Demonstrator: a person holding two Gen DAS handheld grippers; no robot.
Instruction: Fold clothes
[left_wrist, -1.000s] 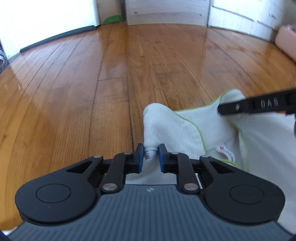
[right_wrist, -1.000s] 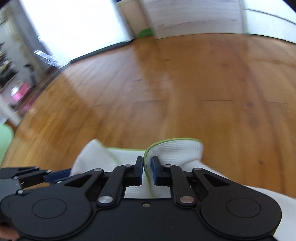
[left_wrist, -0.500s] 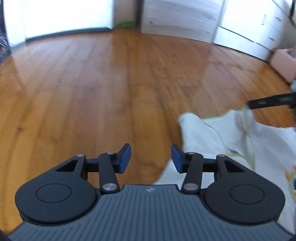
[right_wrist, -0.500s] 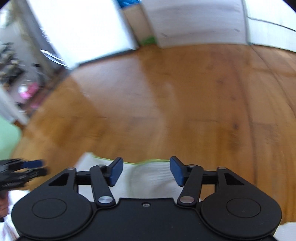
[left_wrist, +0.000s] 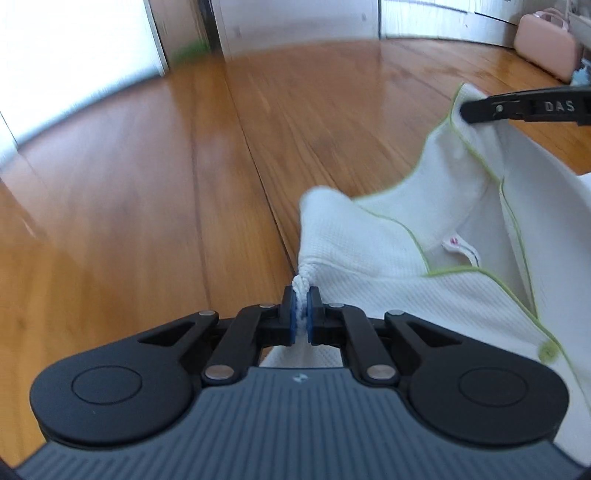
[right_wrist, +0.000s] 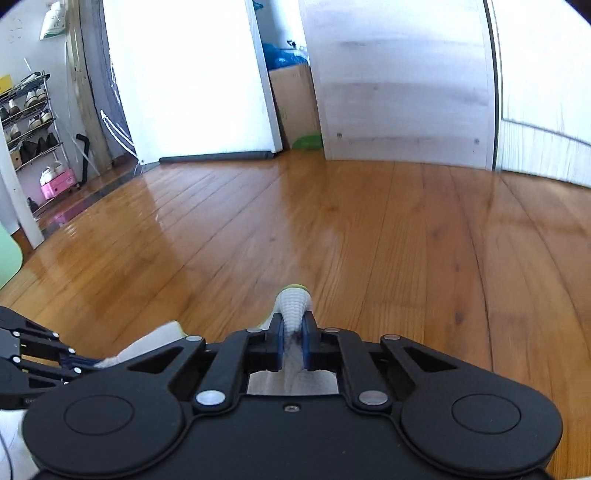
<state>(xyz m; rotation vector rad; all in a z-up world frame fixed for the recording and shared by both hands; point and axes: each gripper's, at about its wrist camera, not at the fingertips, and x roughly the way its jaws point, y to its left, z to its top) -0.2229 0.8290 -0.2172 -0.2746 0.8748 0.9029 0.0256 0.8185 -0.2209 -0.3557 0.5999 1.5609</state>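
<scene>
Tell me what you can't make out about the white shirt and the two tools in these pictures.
- white shirt: left wrist view, its lower part is cut off by the right edge and hidden under the left tool.
- Same shirt, right wrist view: the right tool covers nearly all of it.
- Shirt label: too small to read.

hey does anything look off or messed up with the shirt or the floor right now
Nothing stands out. The white shirt is rumpled only where the left gripper and right gripper pinch its fabric. The wooden floor shows no spills or damage.
</scene>
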